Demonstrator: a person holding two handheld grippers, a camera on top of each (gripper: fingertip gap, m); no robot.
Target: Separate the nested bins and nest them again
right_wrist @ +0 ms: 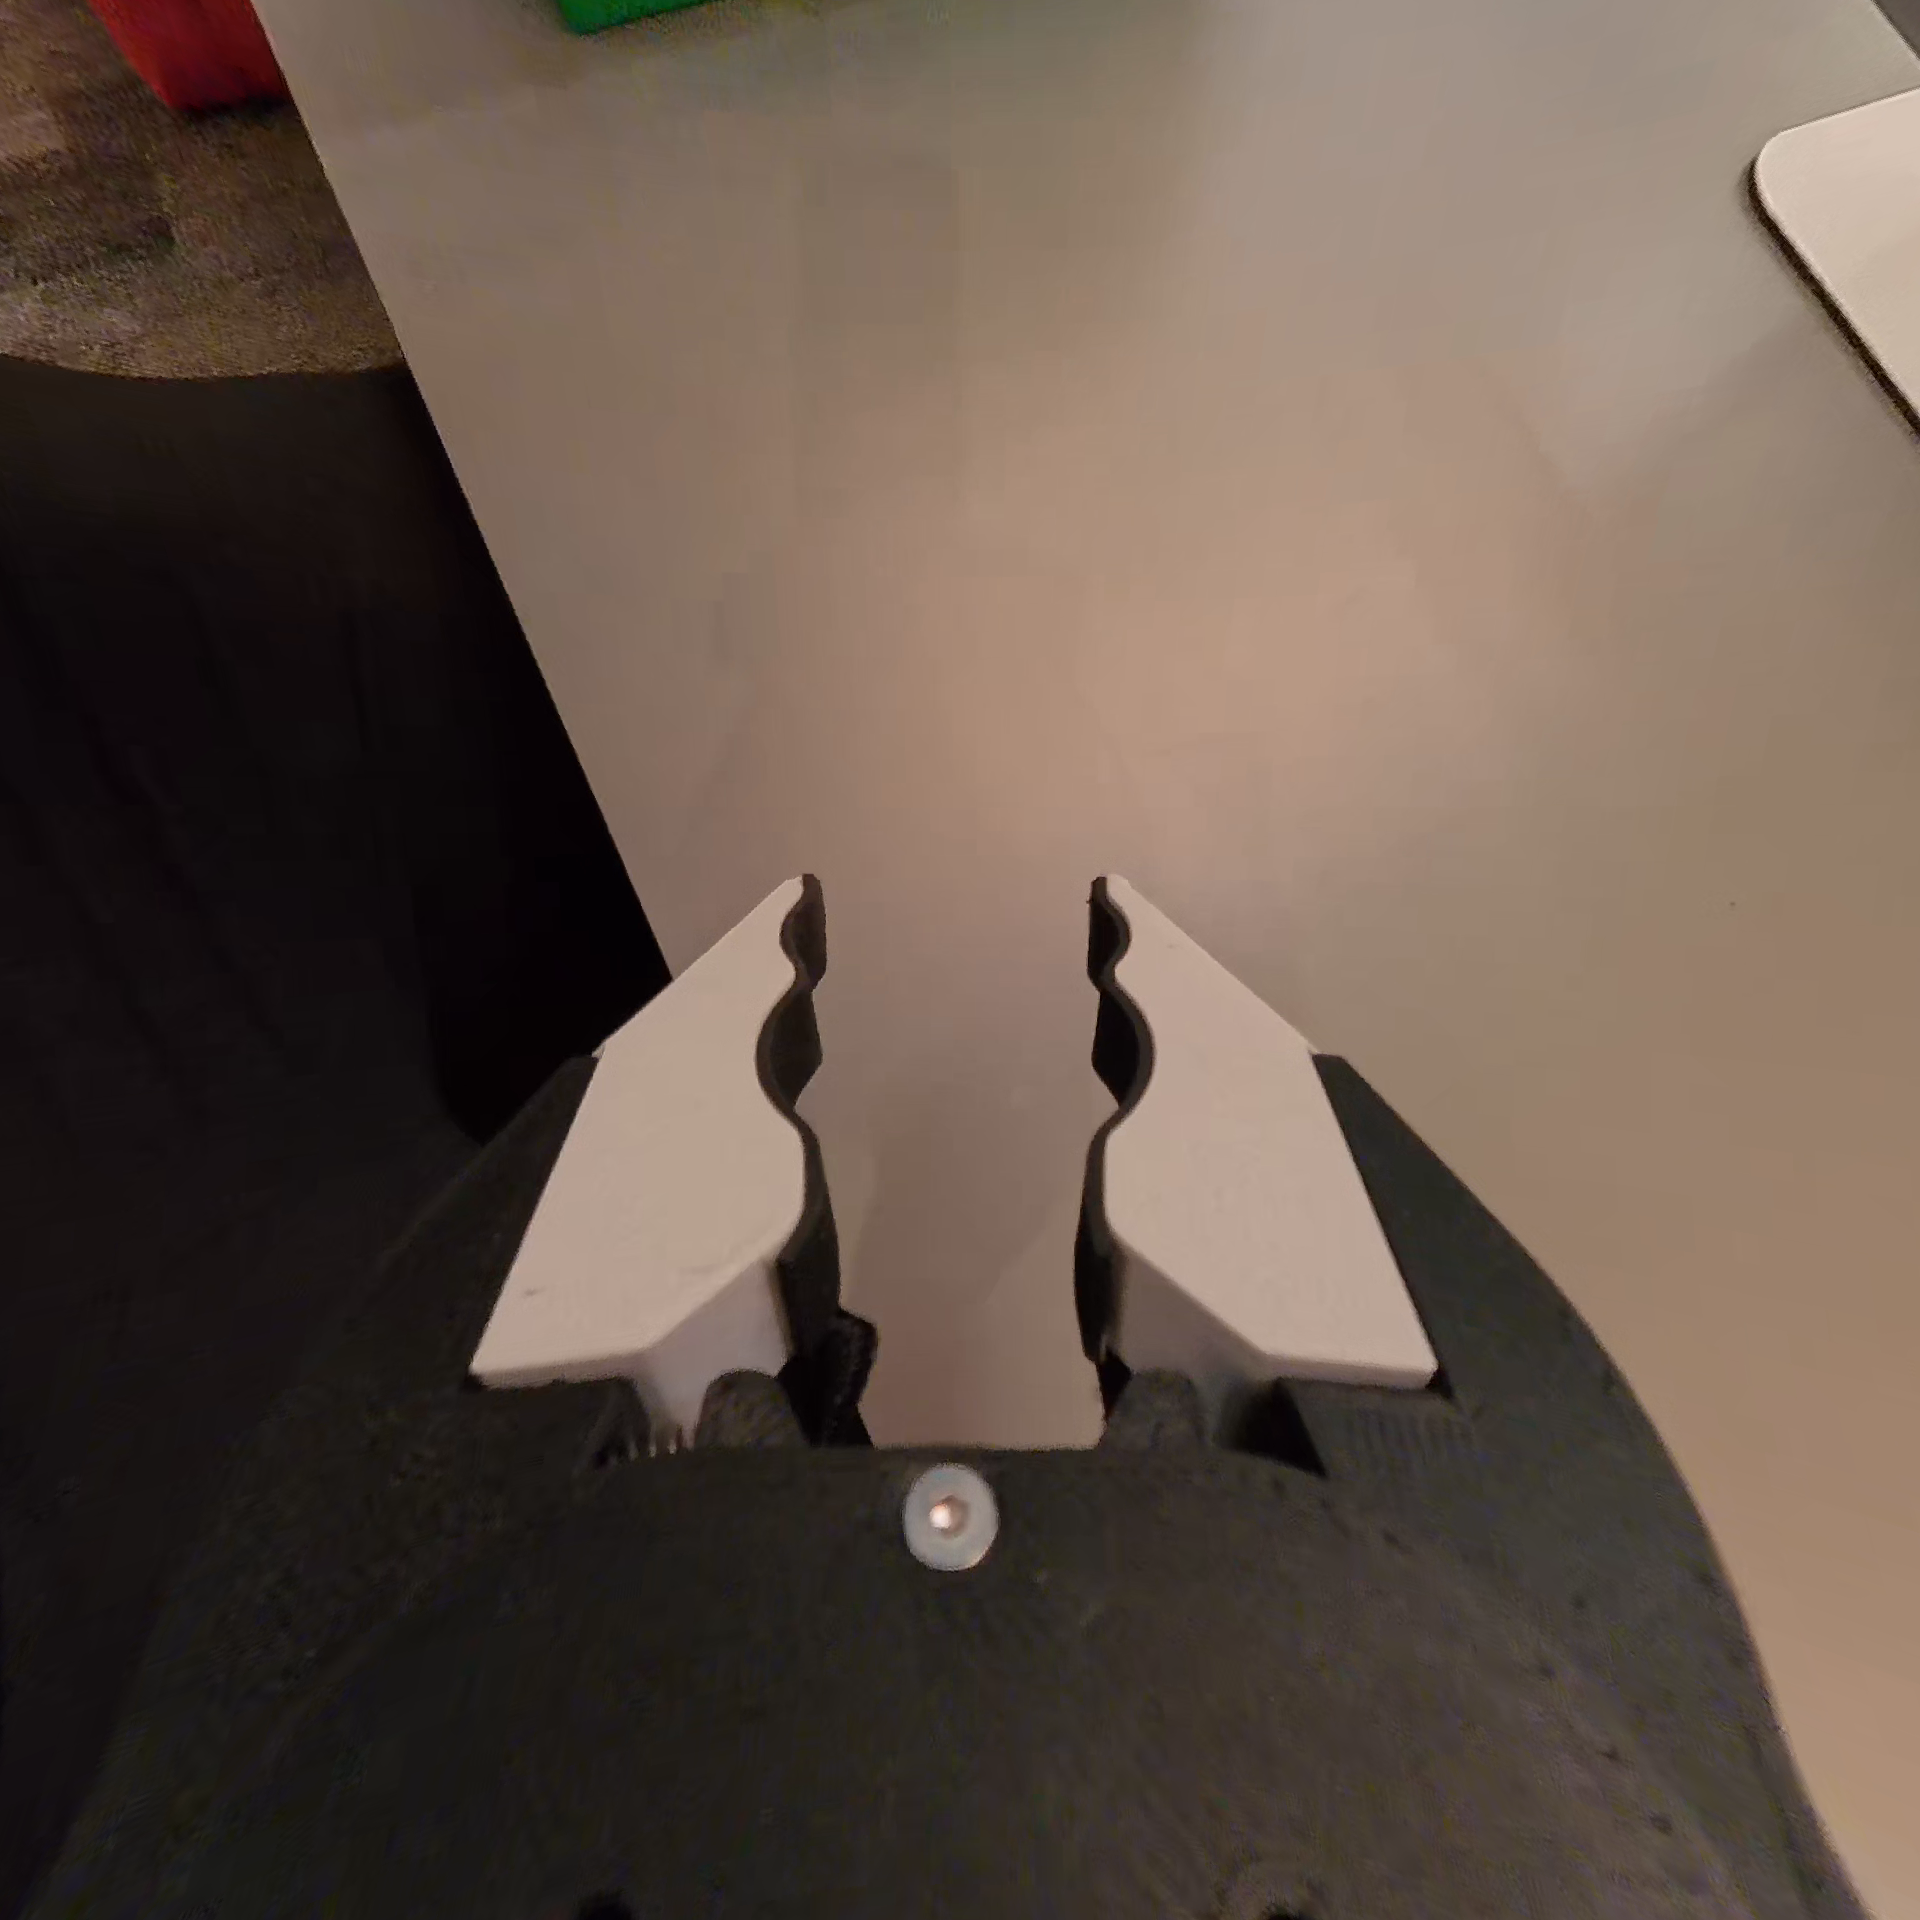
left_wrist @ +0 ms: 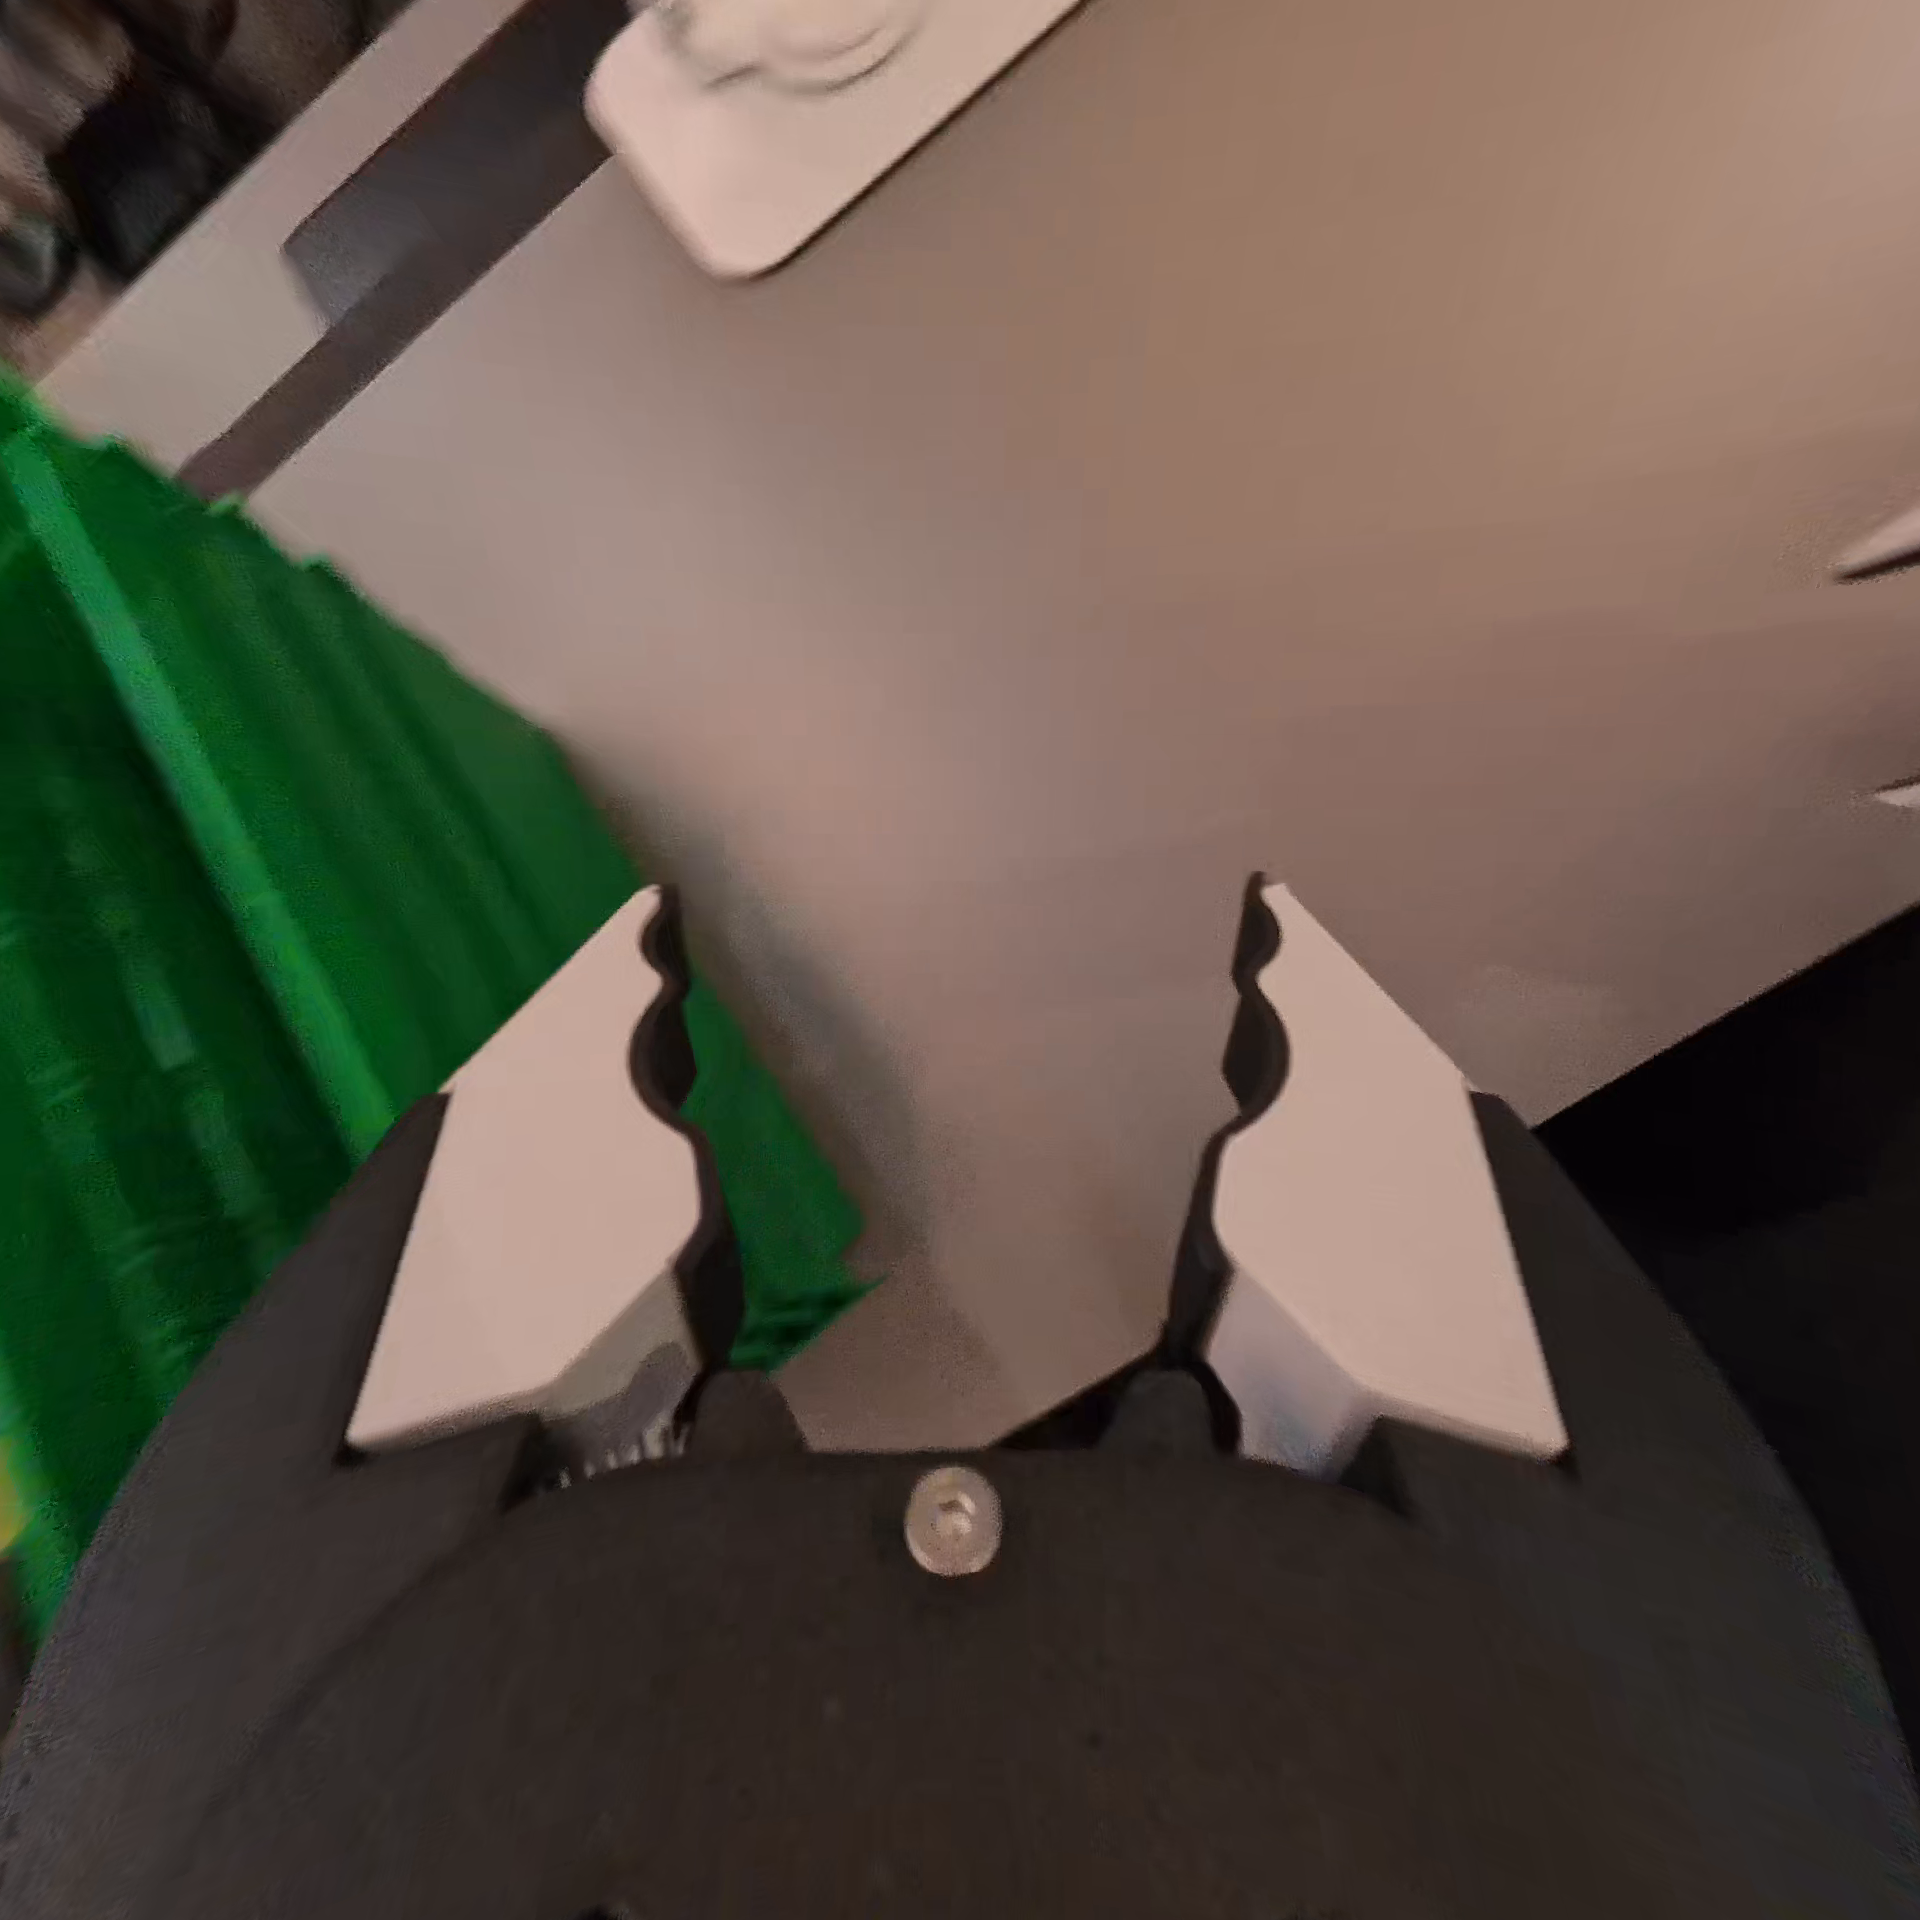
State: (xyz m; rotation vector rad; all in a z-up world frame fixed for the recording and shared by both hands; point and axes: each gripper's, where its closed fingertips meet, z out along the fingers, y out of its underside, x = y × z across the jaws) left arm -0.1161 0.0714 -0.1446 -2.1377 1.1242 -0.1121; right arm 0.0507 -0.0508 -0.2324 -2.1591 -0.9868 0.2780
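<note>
A green ribbed bin (left_wrist: 208, 883) fills the left side of the blurred left wrist view, resting on the grey table (left_wrist: 1039, 571). My left gripper (left_wrist: 956, 904) is open and empty, just to the right of the bin, its left finger in front of the bin's wall. My right gripper (right_wrist: 956, 894) is open and empty above bare table (right_wrist: 1143, 520) near its left edge. A small part of the green bin (right_wrist: 623, 12) shows at the top of the right wrist view, far ahead. The tips of the right gripper's fingers (left_wrist: 1881, 561) show at the right edge of the left wrist view.
A white flat pad (left_wrist: 790, 145) with a white object on it lies at the far side of the table; its corner shows in the right wrist view (right_wrist: 1849, 239). A red box (right_wrist: 187, 52) stands on the carpet off the table's left edge. Dark cloth (right_wrist: 260, 831) lies beside the table.
</note>
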